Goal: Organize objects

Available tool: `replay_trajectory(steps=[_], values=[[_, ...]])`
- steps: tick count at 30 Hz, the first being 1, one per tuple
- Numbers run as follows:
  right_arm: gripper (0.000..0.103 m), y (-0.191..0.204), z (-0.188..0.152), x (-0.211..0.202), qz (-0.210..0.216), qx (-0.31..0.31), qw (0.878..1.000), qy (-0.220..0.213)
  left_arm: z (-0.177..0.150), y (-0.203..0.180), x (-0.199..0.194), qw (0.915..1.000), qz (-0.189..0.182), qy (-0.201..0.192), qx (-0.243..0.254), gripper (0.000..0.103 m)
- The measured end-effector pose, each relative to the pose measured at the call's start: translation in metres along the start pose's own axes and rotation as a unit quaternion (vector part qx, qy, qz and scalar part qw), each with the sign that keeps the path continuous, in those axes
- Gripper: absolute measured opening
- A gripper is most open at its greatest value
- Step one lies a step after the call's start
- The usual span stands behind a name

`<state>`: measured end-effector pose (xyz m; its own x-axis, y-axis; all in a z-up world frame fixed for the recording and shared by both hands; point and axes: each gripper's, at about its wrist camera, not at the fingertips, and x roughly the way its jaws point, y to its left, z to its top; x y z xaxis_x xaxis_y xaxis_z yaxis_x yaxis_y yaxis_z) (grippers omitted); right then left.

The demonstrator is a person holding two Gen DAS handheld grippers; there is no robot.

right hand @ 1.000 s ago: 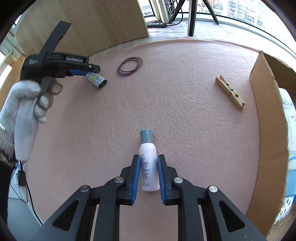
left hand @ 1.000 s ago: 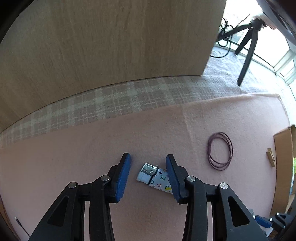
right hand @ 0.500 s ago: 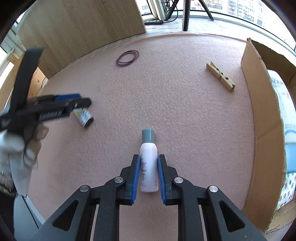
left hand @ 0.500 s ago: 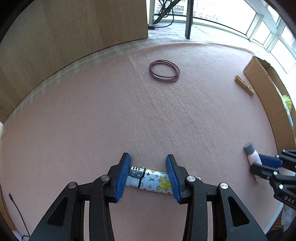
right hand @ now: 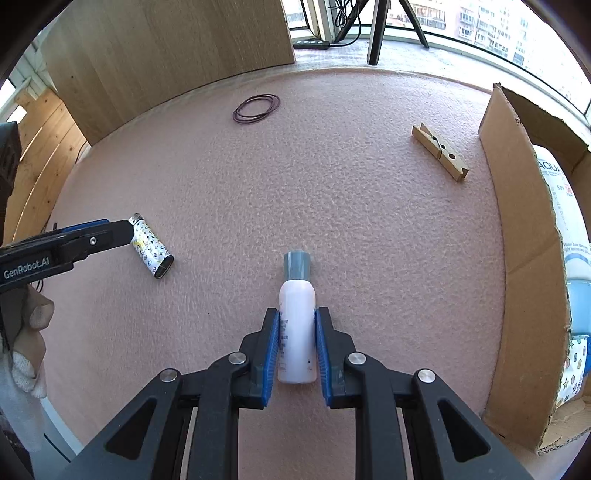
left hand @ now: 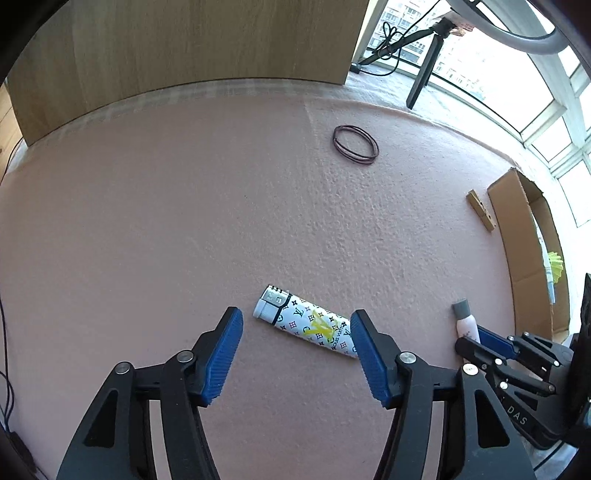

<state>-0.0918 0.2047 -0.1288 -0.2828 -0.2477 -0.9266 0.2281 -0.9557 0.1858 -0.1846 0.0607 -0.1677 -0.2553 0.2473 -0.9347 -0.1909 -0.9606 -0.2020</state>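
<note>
A white patterned lighter (left hand: 306, 323) lies on the pink mat (left hand: 184, 221) between the jaws of my left gripper (left hand: 295, 332). Those jaws are opening, and the blue pads stand clear of its sides, though the right pad hides its near end. The right wrist view shows the same lighter (right hand: 151, 251) under the left gripper's tip (right hand: 110, 230). My right gripper (right hand: 297, 314) is shut on a small white bottle (right hand: 295, 295) with a grey cap, low over the mat. That bottle (left hand: 463, 317) and right gripper (left hand: 491, 339) appear at the right of the left wrist view.
Dark rubber bands (right hand: 256, 107) lie at the far side of the mat. A wooden clothespin (right hand: 439, 151) rests near an open cardboard box (right hand: 517, 221) on the right, which holds a large tube. A wooden panel (left hand: 184, 37) and tripod legs (right hand: 376, 33) stand behind.
My left gripper carried the lighter nearer and toward the right gripper, then its jaws widened off the lighter. The right gripper keeps its grip on the bottle and has barely moved.
</note>
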Motion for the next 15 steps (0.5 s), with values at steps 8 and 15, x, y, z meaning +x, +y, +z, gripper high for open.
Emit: replay_trajectory(steps=[8,15], values=[[0.018,0.000,0.008,0.003,-0.002,-0.016,1.000,-0.001,0.005,-0.029,0.030,0.9996,0.019,0.004,0.018,0.061],[0.018,-0.005,0.009,0.004,0.005,0.000,1.000,-0.013,-0.003,-0.040,0.027,0.9979,0.022,0.001,0.061,0.029]])
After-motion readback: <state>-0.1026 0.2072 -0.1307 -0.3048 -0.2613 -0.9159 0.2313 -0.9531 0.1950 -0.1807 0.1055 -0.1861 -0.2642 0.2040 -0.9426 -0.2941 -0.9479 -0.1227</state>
